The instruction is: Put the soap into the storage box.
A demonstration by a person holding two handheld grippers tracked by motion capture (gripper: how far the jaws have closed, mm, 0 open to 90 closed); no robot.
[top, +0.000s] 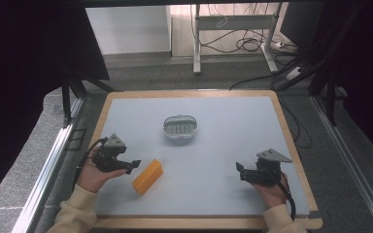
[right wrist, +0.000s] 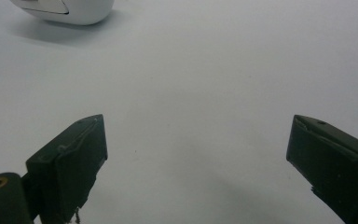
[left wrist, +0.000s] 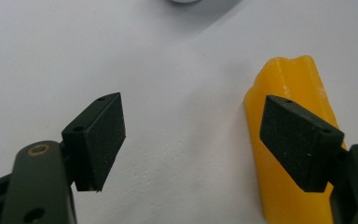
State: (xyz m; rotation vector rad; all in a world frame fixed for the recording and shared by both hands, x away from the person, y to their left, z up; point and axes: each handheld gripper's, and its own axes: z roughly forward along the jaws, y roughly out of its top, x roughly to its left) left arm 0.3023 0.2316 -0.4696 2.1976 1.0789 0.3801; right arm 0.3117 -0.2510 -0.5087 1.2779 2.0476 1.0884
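A yellow-orange bar (top: pixel 147 176) lies on the pale table, near its front left. In the left gripper view the bar (left wrist: pixel 289 93) shows behind the right jaw, off to the side of the gap. My left gripper (top: pixel 134 165) is open just left of the bar, nothing between its pads. A white oval dish (top: pixel 180 126) with a slotted inside stands at the table's middle; its rim (right wrist: pixel 70 10) shows at the top left of the right gripper view. My right gripper (top: pixel 239 170) stands open at the front right over bare table.
The table (top: pixel 223 145) has a wooden rim. Black curtains hang at both sides. Behind the table are a desk frame (top: pixel 233 24) and loose cables on the floor. A metal rail (top: pixel 48 170) runs along the left.
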